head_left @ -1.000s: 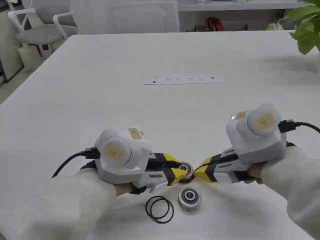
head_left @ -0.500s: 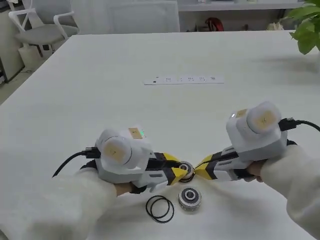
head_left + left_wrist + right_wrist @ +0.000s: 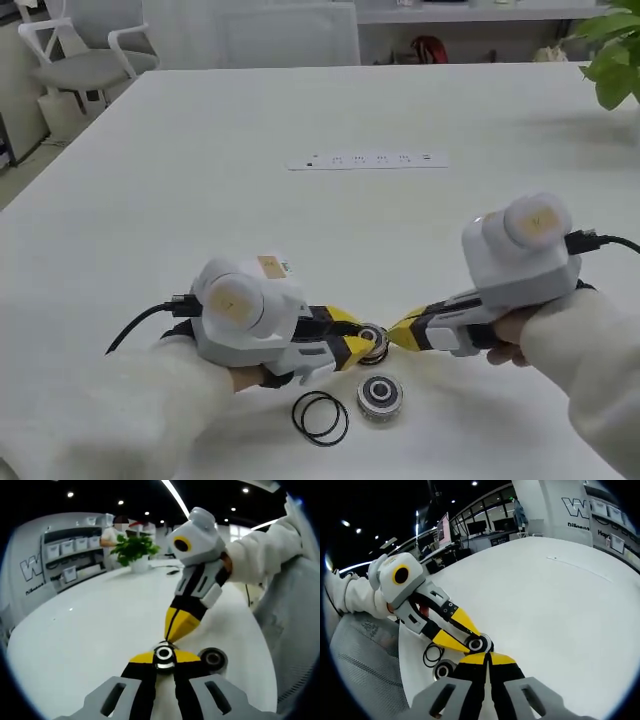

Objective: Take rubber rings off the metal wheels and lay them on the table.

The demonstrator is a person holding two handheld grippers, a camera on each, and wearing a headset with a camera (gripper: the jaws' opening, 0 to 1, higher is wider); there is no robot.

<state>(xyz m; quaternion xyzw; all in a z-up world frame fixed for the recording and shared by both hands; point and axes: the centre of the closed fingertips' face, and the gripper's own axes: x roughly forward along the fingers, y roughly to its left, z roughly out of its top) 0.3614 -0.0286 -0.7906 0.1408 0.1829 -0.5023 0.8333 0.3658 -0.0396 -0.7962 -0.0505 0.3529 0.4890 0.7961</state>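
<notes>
The left gripper (image 3: 352, 344) is clamped on a wheel (image 3: 371, 340), with a yellow tip on either side of it. It holds the wheel low over the table (image 3: 300, 240), close to the person's side. Whether the wheel touches the top, I cannot tell. The right gripper (image 3: 402, 333) comes in from the opposite side with its jaws drawn together. In the left gripper view its tips meet the wheel's rim. Whether they pinch a ring there is too small to tell.

A second wheel (image 3: 380, 394) lies flat on the table just nearer the person than the held one, apart from both grippers. Two loose rings (image 3: 320, 416) lie overlapping just to its left with a slim gap between, close to the left sleeve (image 3: 120, 410).

Ahead of the grippers, open tabletop stretches to a power strip (image 3: 367, 159), well apart, and on to the straight far edge. The table's left edge runs off diagonally at the upper left, with a chair (image 3: 85, 60) standing past it. Plant leaves (image 3: 612, 60) hang over the far right corner. To the right the top runs out of the picture. The near edge is hidden under the sleeves, so the wheels and rings sit in a tight strip between the grippers and the person.
</notes>
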